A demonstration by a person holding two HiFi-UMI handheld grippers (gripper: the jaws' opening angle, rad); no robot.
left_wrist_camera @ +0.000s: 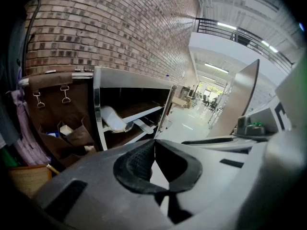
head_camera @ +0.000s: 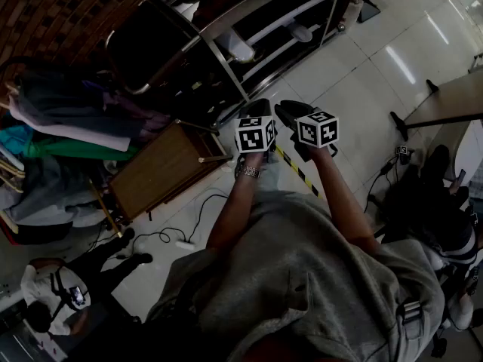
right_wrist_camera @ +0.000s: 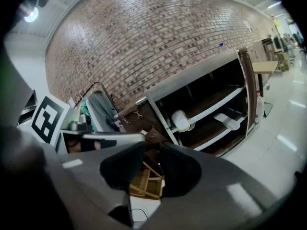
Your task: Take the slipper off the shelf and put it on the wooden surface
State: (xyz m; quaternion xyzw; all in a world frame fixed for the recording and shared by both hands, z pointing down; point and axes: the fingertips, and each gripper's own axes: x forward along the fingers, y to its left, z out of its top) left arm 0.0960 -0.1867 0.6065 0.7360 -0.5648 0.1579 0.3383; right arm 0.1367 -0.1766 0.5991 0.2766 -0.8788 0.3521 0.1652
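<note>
A metal shelf (head_camera: 226, 21) stands against the brick wall. A white slipper (head_camera: 238, 47) lies on one of its boards, with a second slipper (head_camera: 302, 30) to its right. The right gripper view shows the white slipper (right_wrist_camera: 181, 120) and the second slipper (right_wrist_camera: 229, 121) ahead on the shelf. The low wooden surface (head_camera: 162, 168) sits on the floor left of the shelf. My left gripper (head_camera: 258, 110) is held in the air short of the shelf, its tips touching, empty. My right gripper (head_camera: 291, 113) hangs beside it, jaws a narrow gap apart with nothing between them.
Clothes (head_camera: 60, 119) hang on a rack at the left. A cable (head_camera: 189, 228) trails over the tiled floor below the wooden surface. A brown organiser (left_wrist_camera: 57, 114) hangs beside the shelf. A table (head_camera: 453, 100) stands at the right, and a person (head_camera: 53, 292) is at the lower left.
</note>
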